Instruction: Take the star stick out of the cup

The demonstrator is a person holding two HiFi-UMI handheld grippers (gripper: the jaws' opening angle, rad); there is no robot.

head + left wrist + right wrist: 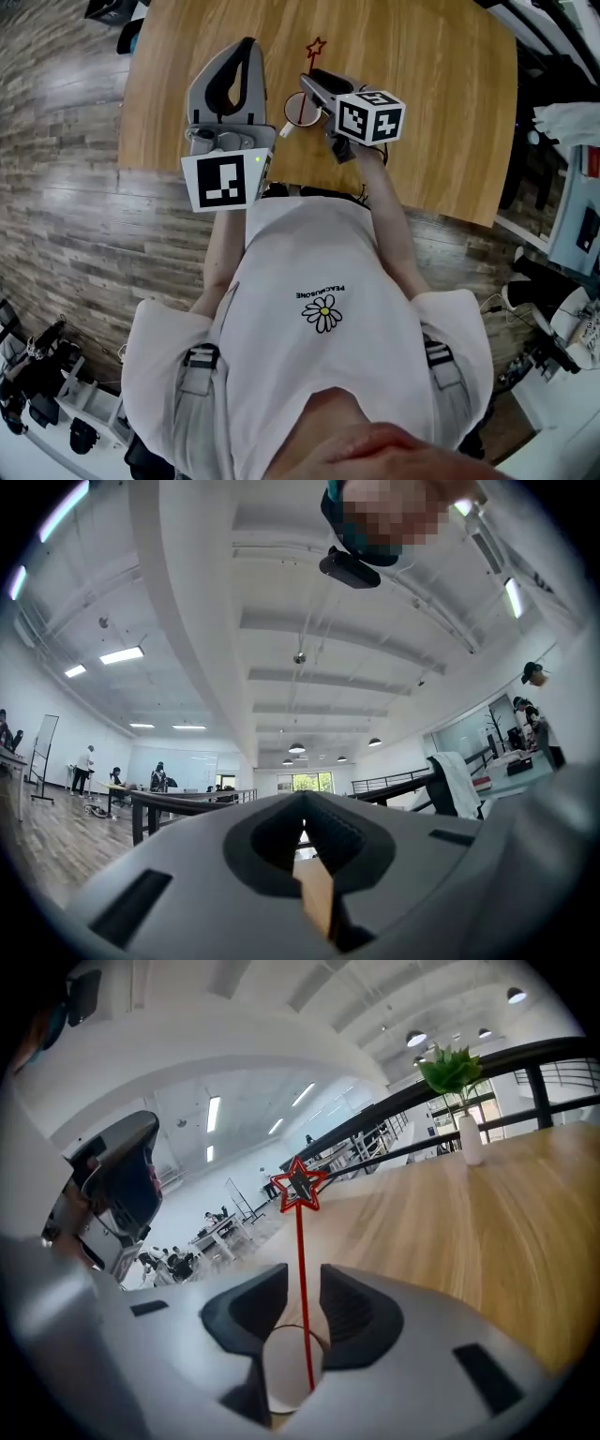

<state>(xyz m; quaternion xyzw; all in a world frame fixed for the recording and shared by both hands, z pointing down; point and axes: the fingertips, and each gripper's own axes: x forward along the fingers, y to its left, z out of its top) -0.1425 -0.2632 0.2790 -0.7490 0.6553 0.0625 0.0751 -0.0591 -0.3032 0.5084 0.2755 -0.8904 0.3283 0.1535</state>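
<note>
A thin red star stick (pixel 298 1187) stands in a small white cup (pixel 286 1372) on the wooden table (pixel 422 112). In the head view the cup (pixel 302 109) sits near the table's front edge, and the star (pixel 316 45) shows beyond it. My right gripper (pixel 302 1274) hangs over the cup with the stick's shaft running up between its jaws. The jaws stand apart, with a gap on both sides of the shaft. My left gripper (pixel 247 42) rests to the left of the cup, pointing away from me. Its jaws (pixel 302 803) meet at the tips, with nothing between them.
A white vase with a green plant (pixel 466 1129) stands far off on the table, to the right. Bare tabletop stretches beyond and to the right of the cup. Wood-plank floor (pixel 66 216) lies to the left of the table. Boxes and gear (pixel 572 225) crowd its right side.
</note>
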